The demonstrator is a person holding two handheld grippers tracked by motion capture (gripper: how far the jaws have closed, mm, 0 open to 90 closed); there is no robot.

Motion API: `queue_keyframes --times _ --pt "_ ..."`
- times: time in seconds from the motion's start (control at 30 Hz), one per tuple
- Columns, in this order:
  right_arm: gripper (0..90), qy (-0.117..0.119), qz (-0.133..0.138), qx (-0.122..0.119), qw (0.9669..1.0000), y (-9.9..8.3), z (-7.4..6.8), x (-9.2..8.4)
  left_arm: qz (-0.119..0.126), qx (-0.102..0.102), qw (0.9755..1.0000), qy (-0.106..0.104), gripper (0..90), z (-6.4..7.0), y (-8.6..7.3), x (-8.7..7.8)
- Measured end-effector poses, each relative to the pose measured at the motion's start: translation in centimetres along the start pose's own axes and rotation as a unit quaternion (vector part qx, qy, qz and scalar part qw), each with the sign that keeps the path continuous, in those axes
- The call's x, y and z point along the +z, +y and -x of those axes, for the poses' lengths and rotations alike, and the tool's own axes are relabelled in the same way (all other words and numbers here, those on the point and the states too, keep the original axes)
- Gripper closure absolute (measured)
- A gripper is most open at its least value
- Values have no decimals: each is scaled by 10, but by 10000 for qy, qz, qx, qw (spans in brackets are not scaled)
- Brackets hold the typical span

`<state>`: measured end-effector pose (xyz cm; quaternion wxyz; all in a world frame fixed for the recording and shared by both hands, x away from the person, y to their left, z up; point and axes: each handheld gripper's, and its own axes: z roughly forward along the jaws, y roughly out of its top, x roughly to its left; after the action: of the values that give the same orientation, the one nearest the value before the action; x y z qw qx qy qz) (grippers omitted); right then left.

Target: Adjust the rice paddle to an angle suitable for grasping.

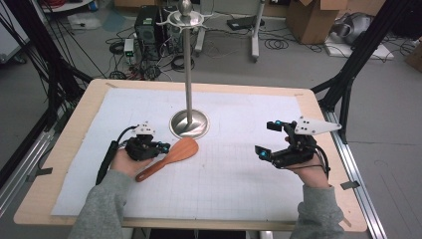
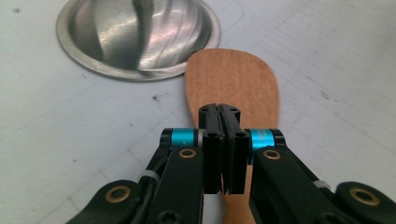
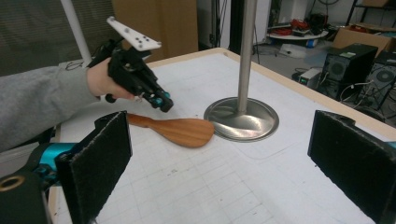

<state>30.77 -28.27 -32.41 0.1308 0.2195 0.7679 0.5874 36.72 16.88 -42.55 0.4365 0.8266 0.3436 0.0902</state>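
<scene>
On the counter (image 1: 308, 99), over the white gridded sheet (image 1: 224, 184), lies a wooden spatula (image 1: 169, 158), flat on its back. Its long axis runs on a slant in the high view: the narrow handle points toward the person's near left, and the broad rounded blade points up and right, its tip just beside the round steel base of the stand (image 1: 189, 124). The wood is a warm reddish brown, smooth, with a fine grain. The left tongs (image 1: 163, 147) hover just above the spatula's neck, jaws pressed together with nothing between them. The right tongs (image 1: 268, 138) stand well apart to the right, jaws wide and empty.
</scene>
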Motion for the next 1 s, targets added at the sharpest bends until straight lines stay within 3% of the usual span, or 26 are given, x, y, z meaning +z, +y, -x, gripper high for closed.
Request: queue_keyframes --times 0.17,0.53,1.0 --pt "48 16 7 -27 10000 0 0 -1 102 -15 9999 -14 877 -6 4 9" --pt "49 -7 -23 -4 10000 -1 -1 -2 -86 -101 9999 98 882 -14 -3 27" --pt "49 -15 -47 -4 10000 -2 0 -2 -207 370 9990 -119 888 2 -1 33"
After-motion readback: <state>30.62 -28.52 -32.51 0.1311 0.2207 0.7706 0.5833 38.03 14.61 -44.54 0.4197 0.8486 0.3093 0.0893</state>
